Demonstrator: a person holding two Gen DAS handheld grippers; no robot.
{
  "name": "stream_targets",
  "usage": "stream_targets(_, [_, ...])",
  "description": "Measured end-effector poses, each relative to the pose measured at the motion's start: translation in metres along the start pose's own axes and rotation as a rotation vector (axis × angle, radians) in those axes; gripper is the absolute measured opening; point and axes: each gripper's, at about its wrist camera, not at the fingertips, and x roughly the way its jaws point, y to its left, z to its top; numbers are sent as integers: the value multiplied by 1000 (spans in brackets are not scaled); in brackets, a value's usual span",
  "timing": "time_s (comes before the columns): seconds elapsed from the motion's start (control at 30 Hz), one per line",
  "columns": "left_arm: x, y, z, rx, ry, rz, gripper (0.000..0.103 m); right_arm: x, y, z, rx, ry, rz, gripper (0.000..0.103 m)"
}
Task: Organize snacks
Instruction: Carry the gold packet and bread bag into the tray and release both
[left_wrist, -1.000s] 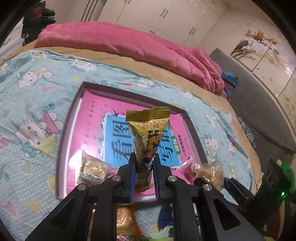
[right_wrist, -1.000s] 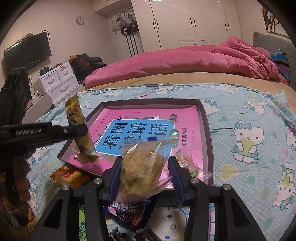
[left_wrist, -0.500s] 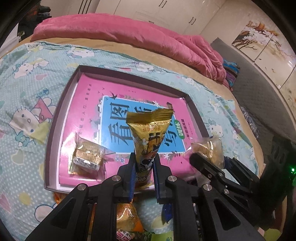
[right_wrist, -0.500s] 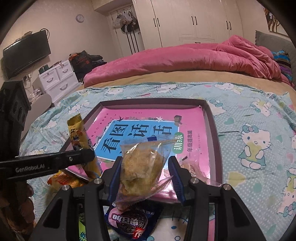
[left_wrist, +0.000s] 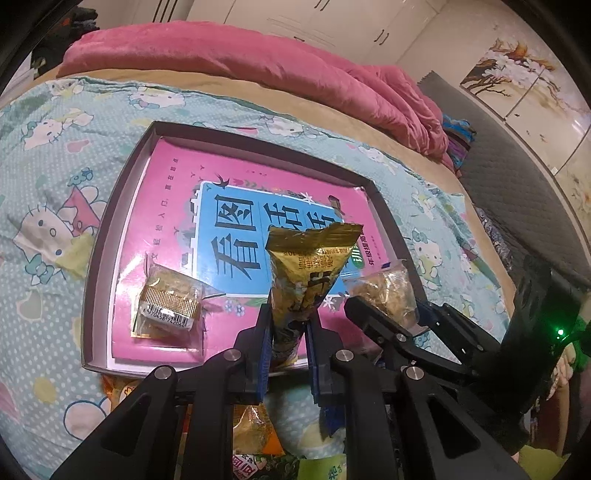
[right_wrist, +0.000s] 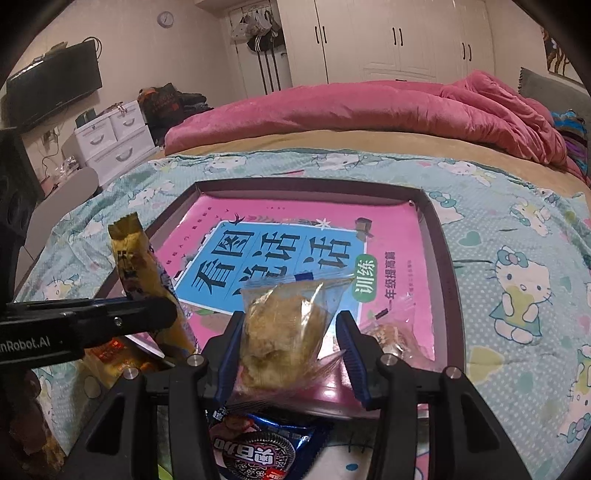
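Here the left gripper (left_wrist: 288, 341) clamps a light, crinkly gold snack packet (left_wrist: 308, 280) low down, while the right gripper (right_wrist: 291, 350) grasps a soft, crushable clear-wrapped pastry (right_wrist: 284, 328) mid-body, both above the tray (right_wrist: 448, 280).

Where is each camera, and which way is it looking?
Left wrist: sits on the left tongs, looking down at the tray; they pinch a gold packet.
Right wrist: sits on the right tongs, facing tray and bed; they hold a clear pastry bag.
Both views share the tray, pink book and both snacks.
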Motion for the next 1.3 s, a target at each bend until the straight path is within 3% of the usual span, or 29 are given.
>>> stream_targets(0.33, [-2,3,1,-14,6,-12,17,2,-3,-4,13,13,-16,52])
stream_targets(0.53, [-2,1,0,-10,9,-8,17,5,-5,-1,3,1,-73,52])
stream_targets(1.3, [0,7,1,-30,29,-17,20,-12,-9,-6,-13,12,-109,59])
